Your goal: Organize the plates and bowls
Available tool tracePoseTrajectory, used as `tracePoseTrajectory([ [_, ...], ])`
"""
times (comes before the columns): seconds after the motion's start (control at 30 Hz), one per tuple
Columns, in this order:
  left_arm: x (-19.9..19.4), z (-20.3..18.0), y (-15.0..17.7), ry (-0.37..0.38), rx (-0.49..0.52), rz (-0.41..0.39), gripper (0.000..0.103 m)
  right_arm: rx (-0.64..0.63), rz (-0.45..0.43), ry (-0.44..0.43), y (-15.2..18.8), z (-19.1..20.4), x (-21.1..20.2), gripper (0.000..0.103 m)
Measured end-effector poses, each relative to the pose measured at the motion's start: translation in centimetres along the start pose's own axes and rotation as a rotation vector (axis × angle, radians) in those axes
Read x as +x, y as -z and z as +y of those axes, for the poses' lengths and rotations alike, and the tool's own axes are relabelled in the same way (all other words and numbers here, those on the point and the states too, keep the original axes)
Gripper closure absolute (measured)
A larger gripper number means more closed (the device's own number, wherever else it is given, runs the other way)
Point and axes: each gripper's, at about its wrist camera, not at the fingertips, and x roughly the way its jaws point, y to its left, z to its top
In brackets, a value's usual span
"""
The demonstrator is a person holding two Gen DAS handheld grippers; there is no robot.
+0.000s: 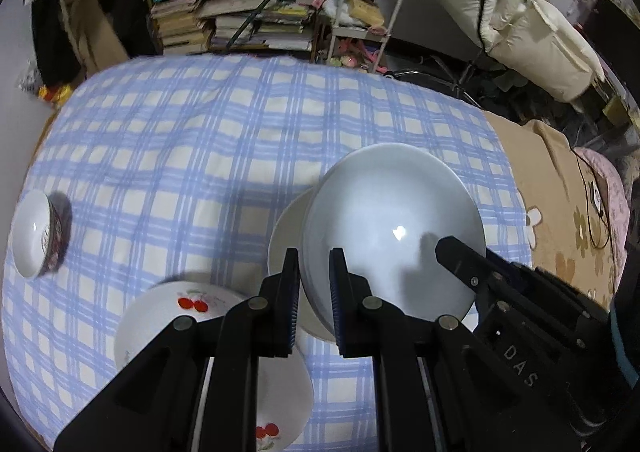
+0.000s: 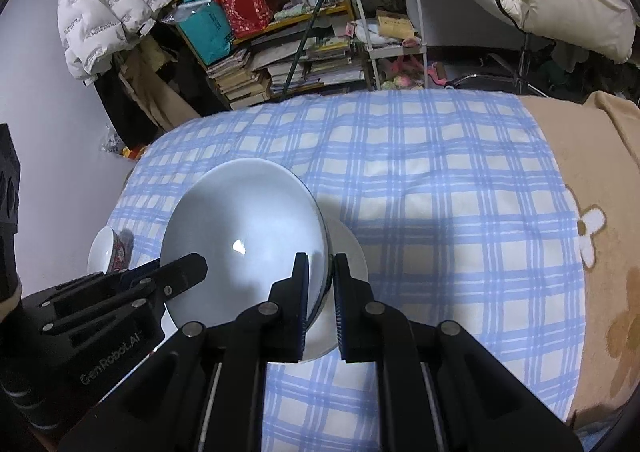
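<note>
At the far left of my left wrist view a small bowl with a patterned outside (image 1: 34, 238) sits on the blue checked cloth (image 1: 208, 140), well apart from the rest. Nearer me, a plate with red cherries (image 1: 168, 316) lies flat on the cloth, partly hidden under my left gripper (image 1: 314, 302). That gripper's jaws are clamped on the near-left rim of a large plain white bowl (image 1: 392, 220), which I hold above a white plate (image 1: 286, 236) lying on the cloth beneath it. Further right, my right gripper (image 2: 320, 304) grips the opposite side of the same bowl's rim, its pads pressing on either side of the edge. At the right, the cloth meets a tan blanket with flower shapes (image 2: 600, 220).
</note>
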Motion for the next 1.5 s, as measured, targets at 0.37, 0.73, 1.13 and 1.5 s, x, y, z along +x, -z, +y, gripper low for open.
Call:
tracePoseTrajectory([
  [0.37,1.2,1.0,0.1,-0.011,-0.022,0.027,0.090,-0.030,0.064,0.025,0.5,0.7,2.0,0.090],
  [0.73,2.6,1.2,0.4,-0.036,-0.019,0.057,0.090,-0.031,0.111,0.033,0.5,0.6,3.6,0.090],
  [1.13,3.5,0.7,-0.2,-0.076,0.000,0.067,0.088,-0.031,0.170,0.050,0.2,0.4,5.3,0.090],
  [1.5,5.2,1.6,0.1,-0.040,-0.040,0.107,0.088,-0.069,0.190,0.078,0.3,0.5,6.1,0.090],
])
